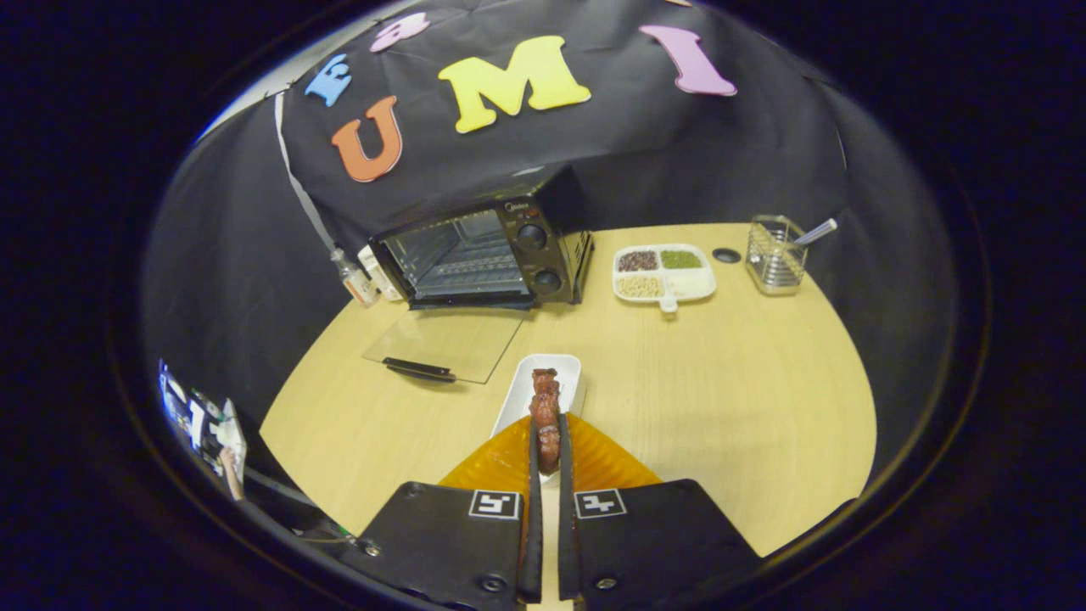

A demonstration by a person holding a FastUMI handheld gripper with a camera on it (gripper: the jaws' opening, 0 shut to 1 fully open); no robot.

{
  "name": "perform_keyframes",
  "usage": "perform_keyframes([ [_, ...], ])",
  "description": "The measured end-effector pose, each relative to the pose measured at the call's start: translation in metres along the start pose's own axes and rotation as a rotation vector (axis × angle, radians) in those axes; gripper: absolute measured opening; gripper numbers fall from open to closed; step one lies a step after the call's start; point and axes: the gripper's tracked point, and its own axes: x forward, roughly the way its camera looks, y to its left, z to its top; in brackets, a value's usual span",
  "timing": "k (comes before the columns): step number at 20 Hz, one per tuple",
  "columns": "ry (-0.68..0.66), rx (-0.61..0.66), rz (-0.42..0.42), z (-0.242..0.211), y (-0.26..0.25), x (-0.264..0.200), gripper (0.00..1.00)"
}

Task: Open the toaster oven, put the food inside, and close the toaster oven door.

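Note:
My gripper (548,445) is shut on a reddish-brown skewer of food (545,407), which sticks out ahead between the two fingers. Just below and ahead of it lies a narrow white dish (562,371) on the wooden table (730,407). Beyond the dish, at the back left of the table, stands the black toaster oven (484,255). Its glass door (445,344) lies folded down flat on the table, black handle toward me, and the wire rack inside is bare.
A white divided tray (664,273) of beans and grains sits to the right of the oven, with a small dark disc (726,255) and a wire holder (774,255) further right. A small bottle (356,280) stands left of the oven.

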Motion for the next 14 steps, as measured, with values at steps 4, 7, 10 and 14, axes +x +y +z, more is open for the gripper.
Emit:
perform_keyframes([
  [4,-0.091,-0.075,-0.104,0.011,0.019,-0.024,0.10],
  [7,-0.175,-0.035,-0.134,0.027,0.041,-0.034,0.11],
  [10,-0.256,-0.040,-0.165,0.045,0.062,-0.038,0.10],
  [14,-0.334,0.007,-0.143,0.066,0.100,-0.023,0.10],
])
